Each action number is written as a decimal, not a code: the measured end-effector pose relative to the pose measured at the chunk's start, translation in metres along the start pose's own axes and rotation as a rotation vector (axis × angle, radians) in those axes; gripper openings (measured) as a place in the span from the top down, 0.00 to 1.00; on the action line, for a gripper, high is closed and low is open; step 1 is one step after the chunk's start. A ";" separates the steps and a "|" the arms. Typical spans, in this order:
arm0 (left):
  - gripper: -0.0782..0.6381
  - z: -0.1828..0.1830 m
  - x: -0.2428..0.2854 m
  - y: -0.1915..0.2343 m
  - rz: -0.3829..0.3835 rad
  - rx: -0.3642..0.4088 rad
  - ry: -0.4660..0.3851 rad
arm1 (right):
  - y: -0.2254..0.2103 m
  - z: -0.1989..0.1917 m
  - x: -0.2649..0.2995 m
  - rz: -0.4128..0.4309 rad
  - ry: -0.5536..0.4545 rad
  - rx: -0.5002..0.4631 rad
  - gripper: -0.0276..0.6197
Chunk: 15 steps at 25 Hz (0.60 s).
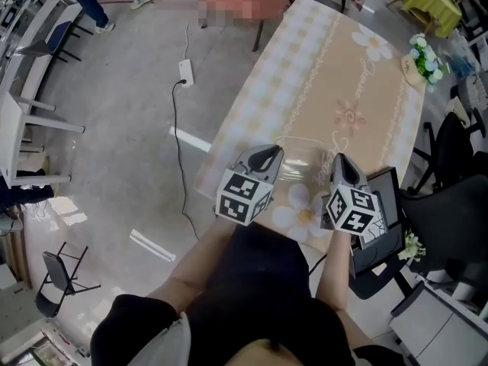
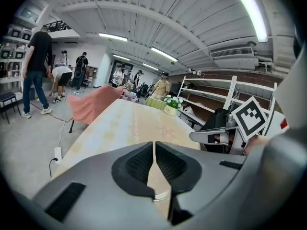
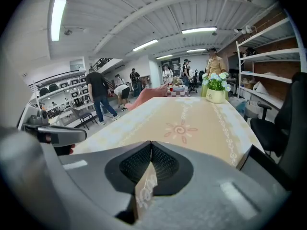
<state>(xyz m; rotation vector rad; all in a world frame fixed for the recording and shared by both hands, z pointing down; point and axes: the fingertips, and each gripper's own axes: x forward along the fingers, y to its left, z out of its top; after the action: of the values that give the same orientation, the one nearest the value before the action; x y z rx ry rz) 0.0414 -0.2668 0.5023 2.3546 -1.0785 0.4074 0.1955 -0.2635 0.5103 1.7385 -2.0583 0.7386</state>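
We hold both grippers over the near end of the table, the left gripper to the left and the right gripper to the right. The clear bag lies on the table between them, and its edge stands between the right gripper's jaws. The flower pot stands far off on the table's right edge. An office chair stands just right of the table. On the floor to the left lies a power strip, and its cable runs back toward us. A folding chair stands well apart on the near left.
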 end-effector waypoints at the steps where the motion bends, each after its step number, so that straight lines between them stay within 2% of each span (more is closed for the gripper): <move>1: 0.86 -0.001 0.002 0.001 -0.003 -0.003 0.006 | 0.000 -0.003 0.002 0.001 0.017 0.001 0.95; 10: 0.86 -0.001 0.017 0.019 0.003 -0.017 0.036 | -0.003 -0.019 0.023 -0.015 0.144 0.008 0.95; 15: 0.86 0.000 0.024 0.028 0.008 -0.021 0.048 | -0.009 -0.020 0.028 -0.042 0.165 0.025 0.95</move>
<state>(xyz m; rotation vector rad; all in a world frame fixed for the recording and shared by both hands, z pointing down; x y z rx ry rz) 0.0352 -0.2977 0.5228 2.3108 -1.0648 0.4508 0.1973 -0.2754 0.5436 1.6685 -1.9058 0.8671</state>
